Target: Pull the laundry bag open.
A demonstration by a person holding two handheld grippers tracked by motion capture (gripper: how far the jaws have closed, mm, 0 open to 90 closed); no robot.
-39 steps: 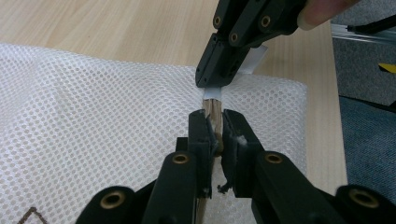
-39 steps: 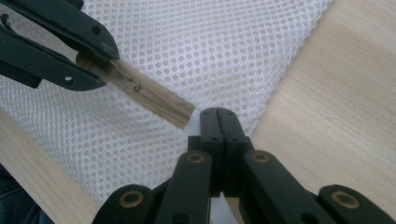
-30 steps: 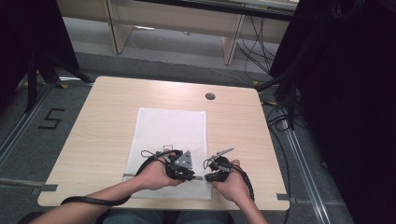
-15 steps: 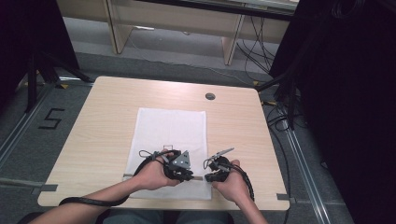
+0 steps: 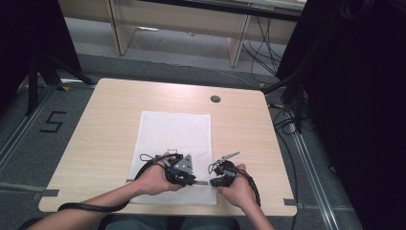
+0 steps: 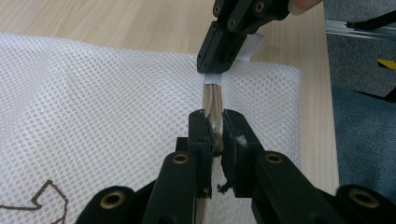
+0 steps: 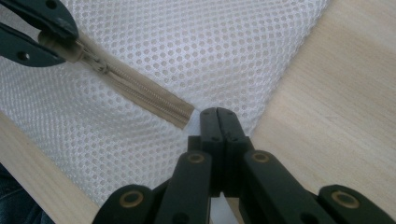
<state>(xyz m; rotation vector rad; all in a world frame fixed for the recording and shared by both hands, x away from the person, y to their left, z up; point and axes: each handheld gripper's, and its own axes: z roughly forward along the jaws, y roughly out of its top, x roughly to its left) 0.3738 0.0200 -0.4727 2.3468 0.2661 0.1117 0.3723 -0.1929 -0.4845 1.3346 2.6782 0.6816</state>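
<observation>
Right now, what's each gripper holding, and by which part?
Left gripper pinches the zipper pull of the white mesh bag. Right gripper is clamped on the bag's edge at the tan zipper's end.

Mesh bag (image 5: 174, 139) lies on table (image 5: 105, 120), zipper (image 7: 140, 93) nearest person

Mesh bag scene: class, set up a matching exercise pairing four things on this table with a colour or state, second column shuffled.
Column one:
1. mesh bag
2. zipper
3. left claw
4. right claw

Column two:
A. beige, running along the bag's near edge
B. shut on the white tab at the zipper's end
C. white, lying flat on the table
D. clamped on the zipper's slider

Pairs: 1-C, 2-A, 3-D, 4-B
</observation>
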